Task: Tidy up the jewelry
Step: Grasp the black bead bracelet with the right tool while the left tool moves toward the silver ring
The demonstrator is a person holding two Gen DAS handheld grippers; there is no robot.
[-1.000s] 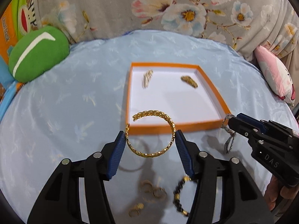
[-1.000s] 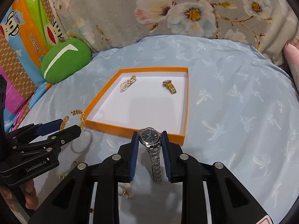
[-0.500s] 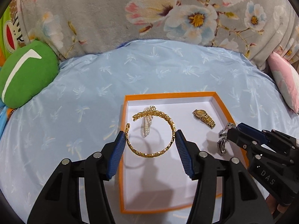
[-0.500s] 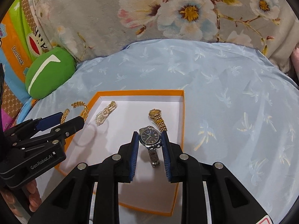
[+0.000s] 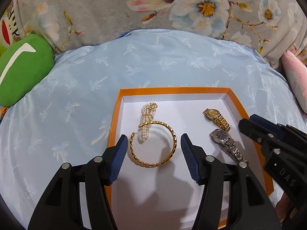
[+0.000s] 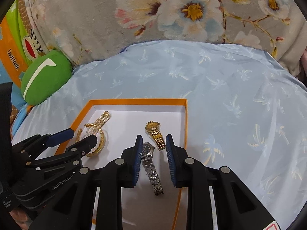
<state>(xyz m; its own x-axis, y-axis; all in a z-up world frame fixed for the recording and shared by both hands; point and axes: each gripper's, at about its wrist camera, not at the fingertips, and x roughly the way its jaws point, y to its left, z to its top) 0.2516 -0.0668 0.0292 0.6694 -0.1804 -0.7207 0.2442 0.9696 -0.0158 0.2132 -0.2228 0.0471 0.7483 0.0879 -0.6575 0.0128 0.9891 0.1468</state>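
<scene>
We hold both grippers over the orange-rimmed box (image 5: 241, 107), which sits on the light blue palm-print sheet (image 5: 153, 61).

Left gripper (image 5: 153, 143): its jaws are opening. The gold chain bangle (image 5: 153, 160) lies on the white floor of the box between the blue pads (image 5: 119, 153), and neither pad presses on it. The far end of the bangle overlaps the pearl bracelet (image 5: 146, 120), which lies in the far left part of the box.

Right gripper (image 6: 152, 149): the jaws stand apart and grip nothing. The silver watch (image 6: 151, 168) lies flat on the box floor between the pads; its dark dial sits close to the left pad, and we see a clear gap on the right side. The gold watch (image 6: 155, 132) lies just beyond it, near the right wall of the box, and its band reaches almost to the silver watch.

A green cushion (image 6: 44, 76) rests at the left edge of the sheet, and a grey floral blanket (image 6: 172, 11) lies behind it.
</scene>
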